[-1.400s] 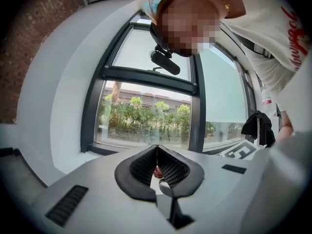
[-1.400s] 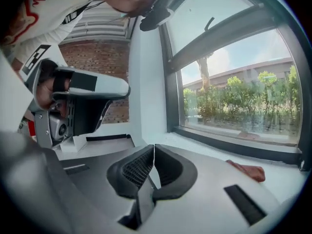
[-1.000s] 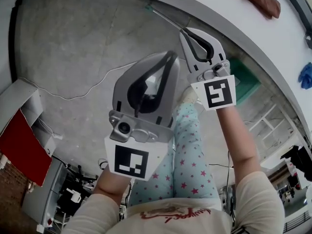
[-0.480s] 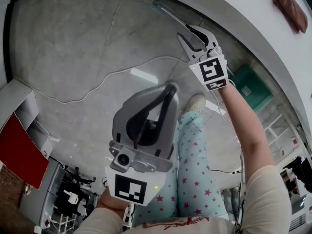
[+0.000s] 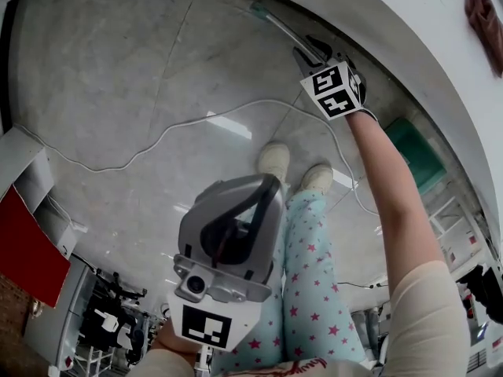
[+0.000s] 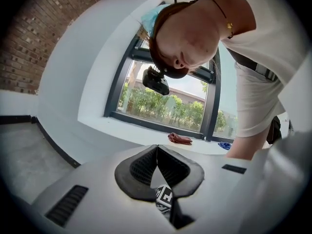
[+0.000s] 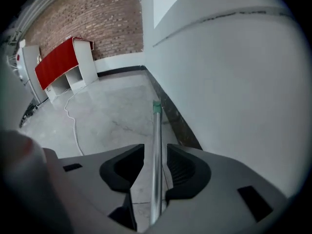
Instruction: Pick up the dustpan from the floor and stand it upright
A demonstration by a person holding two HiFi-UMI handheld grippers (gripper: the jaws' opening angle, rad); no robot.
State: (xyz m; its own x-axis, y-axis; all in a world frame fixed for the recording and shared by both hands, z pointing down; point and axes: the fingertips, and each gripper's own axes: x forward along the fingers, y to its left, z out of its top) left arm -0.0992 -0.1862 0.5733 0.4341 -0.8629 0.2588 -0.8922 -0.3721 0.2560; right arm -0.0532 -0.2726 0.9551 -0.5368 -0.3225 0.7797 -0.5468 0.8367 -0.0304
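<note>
Two tongs noted in the head view. Concrete floor (image 5: 118, 69) fills the frame. White wall (image 5: 409, 22) bounds it from twelve to three o'clock, with a red cabinet (image 5: 23, 250) at eight o'clock. Dustpan (image 5: 416, 151) lies on the floor along the wall foot, green pan at three o'clock, metal handle (image 5: 277, 22) reaching to twelve o'clock. Left tongs (image 5: 271, 181), at six o'clock, are pressed together, empty and well apart from the dustpan. Right tongs (image 5: 314, 49), at one o'clock, straddle the handle; jaws are opening, and a gap shows beside the handle. White cable (image 5: 196, 116) trails across the floor.
</note>
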